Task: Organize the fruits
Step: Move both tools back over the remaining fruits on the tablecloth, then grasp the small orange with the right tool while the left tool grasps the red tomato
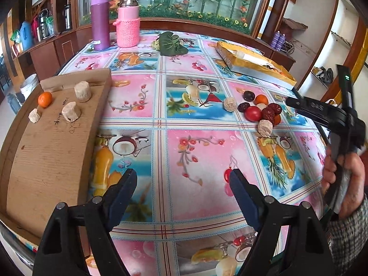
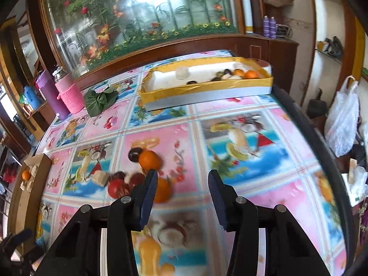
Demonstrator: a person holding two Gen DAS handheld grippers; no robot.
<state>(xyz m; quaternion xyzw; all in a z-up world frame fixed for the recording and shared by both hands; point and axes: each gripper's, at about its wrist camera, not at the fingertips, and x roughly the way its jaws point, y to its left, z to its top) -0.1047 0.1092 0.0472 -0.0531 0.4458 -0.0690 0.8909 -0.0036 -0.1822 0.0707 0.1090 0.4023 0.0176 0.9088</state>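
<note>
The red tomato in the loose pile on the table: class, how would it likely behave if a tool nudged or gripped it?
The tomato looks round and glossy, so it would probably roll and might slip. It touches dates, so a nudge would likely shift them too. Its skin seems thin; a hard squeeze could bruise it.

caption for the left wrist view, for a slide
Open left gripper hovers over the patterned tablecloth, between a cardboard tray and a loose fruit pile.
</note>
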